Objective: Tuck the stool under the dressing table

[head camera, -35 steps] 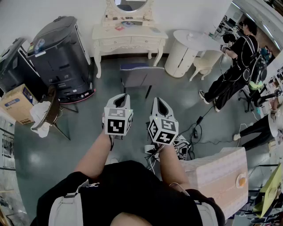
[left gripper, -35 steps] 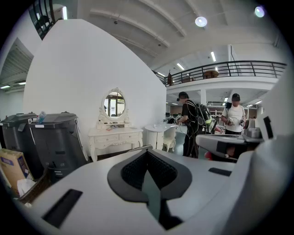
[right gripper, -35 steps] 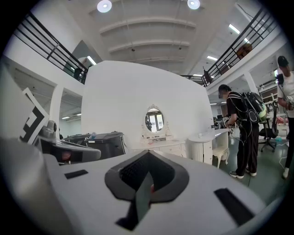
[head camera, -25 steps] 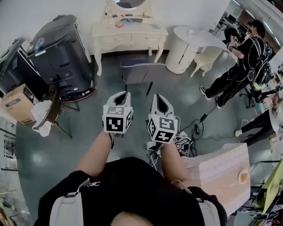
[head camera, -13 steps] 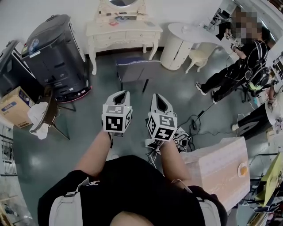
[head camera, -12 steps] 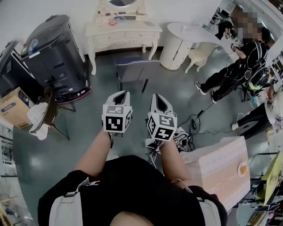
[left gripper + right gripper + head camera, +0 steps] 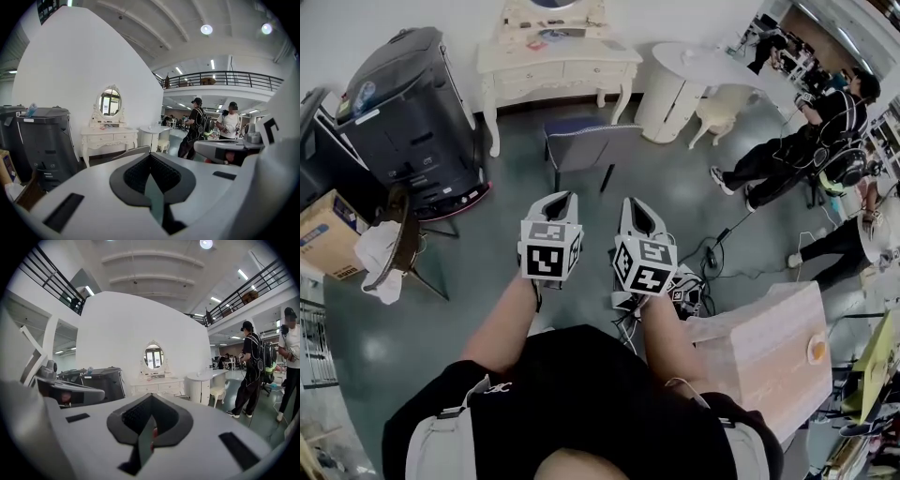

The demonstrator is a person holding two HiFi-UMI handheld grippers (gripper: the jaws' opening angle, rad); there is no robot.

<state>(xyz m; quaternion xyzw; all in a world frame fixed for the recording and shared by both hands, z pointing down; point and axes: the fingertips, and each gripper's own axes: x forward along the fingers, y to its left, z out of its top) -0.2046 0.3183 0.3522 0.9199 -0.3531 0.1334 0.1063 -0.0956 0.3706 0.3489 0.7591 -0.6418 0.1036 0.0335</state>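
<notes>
The grey stool [image 7: 586, 148] with a blue-edged seat stands on the green floor in front of the cream dressing table [image 7: 558, 58], outside its leg space. My left gripper [image 7: 559, 202] and right gripper [image 7: 639, 208] hover side by side short of the stool, both shut and empty, pointing toward it. The left gripper view looks over the shut left gripper [image 7: 150, 157] at the stool's edge [image 7: 136, 151] and the mirrored dressing table [image 7: 108, 137]. Beyond the right gripper [image 7: 151, 397] the dressing table [image 7: 157, 385] shows too.
A black machine [image 7: 412, 112] stands left of the dressing table, with a cardboard box [image 7: 323, 234] and a cloth-draped wooden chair [image 7: 389, 248] nearer. A round white table [image 7: 684, 84], a cream stool [image 7: 722, 108] and people [image 7: 787, 155] are right. Cables [image 7: 689, 291] and a covered box [image 7: 759, 352] lie near my right.
Both grippers have edged forward and a little down toward the stool, still shut. The person on the right has shifted position.
</notes>
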